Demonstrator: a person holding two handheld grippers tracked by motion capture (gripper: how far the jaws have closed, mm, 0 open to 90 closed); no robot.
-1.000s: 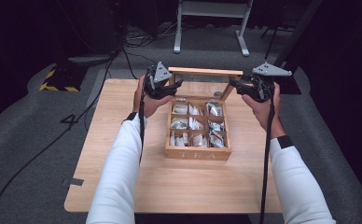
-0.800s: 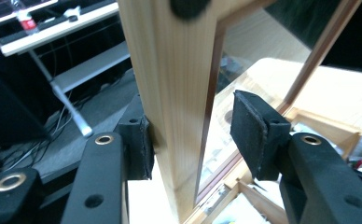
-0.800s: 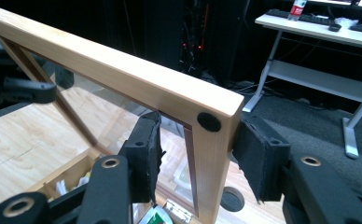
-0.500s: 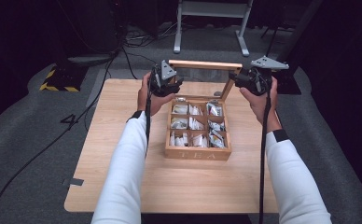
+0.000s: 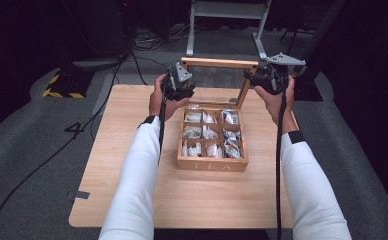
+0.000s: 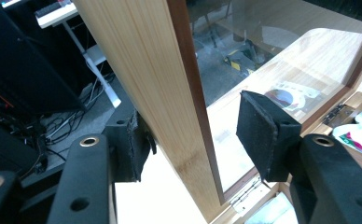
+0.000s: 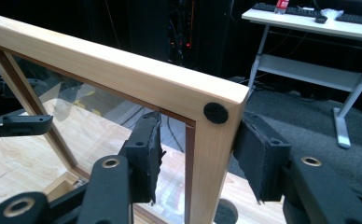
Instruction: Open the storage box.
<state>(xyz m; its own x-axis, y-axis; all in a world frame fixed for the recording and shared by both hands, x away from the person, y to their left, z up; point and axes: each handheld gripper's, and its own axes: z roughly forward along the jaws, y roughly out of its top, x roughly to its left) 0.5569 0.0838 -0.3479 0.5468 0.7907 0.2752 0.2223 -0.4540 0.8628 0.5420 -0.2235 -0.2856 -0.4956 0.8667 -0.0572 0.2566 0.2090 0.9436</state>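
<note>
A wooden tea box (image 5: 212, 163) with several compartments of tea bags (image 5: 211, 133) stands mid-table. Its glass lid (image 5: 219, 63) is raised almost upright on its rear hinges. My left gripper (image 5: 183, 90) straddles the lid's left side rail (image 6: 146, 70). Its jaws have just been opening: in the left gripper view (image 6: 195, 116) one pad rests against the wood and the other stands off the glass. My right gripper (image 5: 254, 77) straddles the lid's top right corner (image 7: 216, 140). It is open (image 7: 200, 122), the outer pad by the rail and the inner pad apart from it.
The box sits on a light wooden table (image 5: 132, 190) with bare room in front and to the left. Behind the table stands a metal-legged desk (image 5: 227, 10). Cables (image 5: 32, 170) run over the grey floor, and a yellow-black striped block (image 5: 62, 92) lies at the far left.
The lid has swung up from a backward lean to nearly upright. Both hands have moved away from the person and inward along with it.
</note>
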